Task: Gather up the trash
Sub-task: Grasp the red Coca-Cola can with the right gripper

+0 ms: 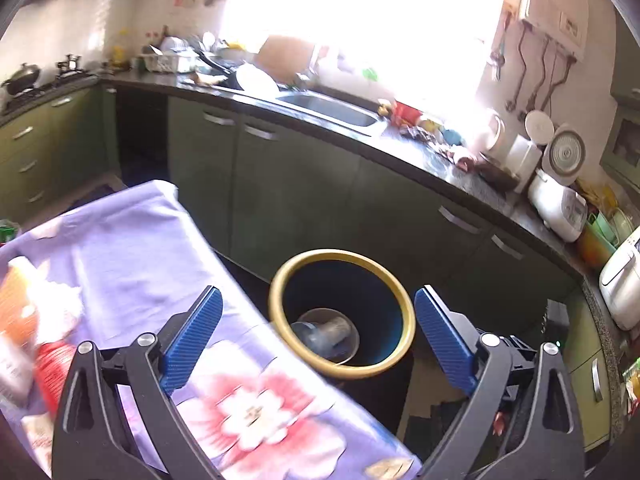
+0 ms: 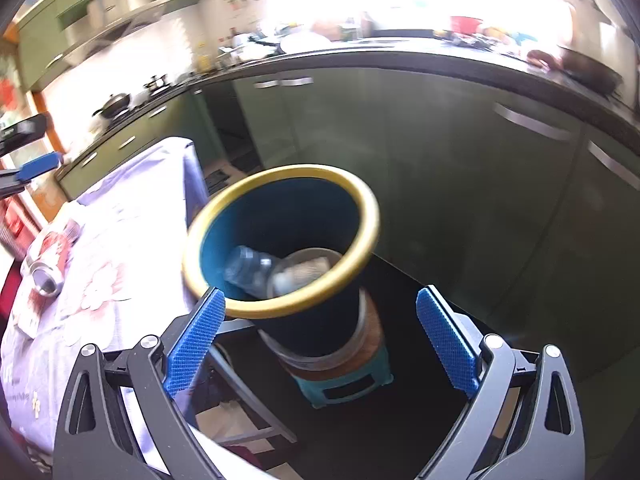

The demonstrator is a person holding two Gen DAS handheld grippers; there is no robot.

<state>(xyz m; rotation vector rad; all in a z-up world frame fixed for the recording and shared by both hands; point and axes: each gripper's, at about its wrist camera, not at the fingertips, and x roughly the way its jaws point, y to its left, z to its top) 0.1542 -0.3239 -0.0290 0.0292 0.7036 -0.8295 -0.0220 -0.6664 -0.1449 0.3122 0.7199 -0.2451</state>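
A dark blue bin with a yellow rim (image 1: pixel 404 300) (image 2: pixel 370 216) stands on a small stool beside the table. Inside lie a clear plastic bottle (image 2: pixel 248 268) and a clear cup (image 2: pixel 308 272), also seen in the left wrist view (image 1: pixel 326 334). My left gripper (image 1: pixel 318 340) is open and empty, above the table edge and the bin. My right gripper (image 2: pixel 320 336) is open and empty, just over the bin's near rim. A red drink can (image 2: pixel 46 264) lies on the table at left, with blurred red and orange trash (image 1: pixel 48 360) nearby.
The table has a purple floral cloth (image 1: pixel 132 248) (image 2: pixel 132 208). Green cabinets (image 1: pixel 288 184) and a dark countertop with a sink (image 1: pixel 332 108), dishes and a rice cooker (image 1: pixel 560 208) run behind. The left gripper's blue finger (image 2: pixel 38 170) shows at far left.
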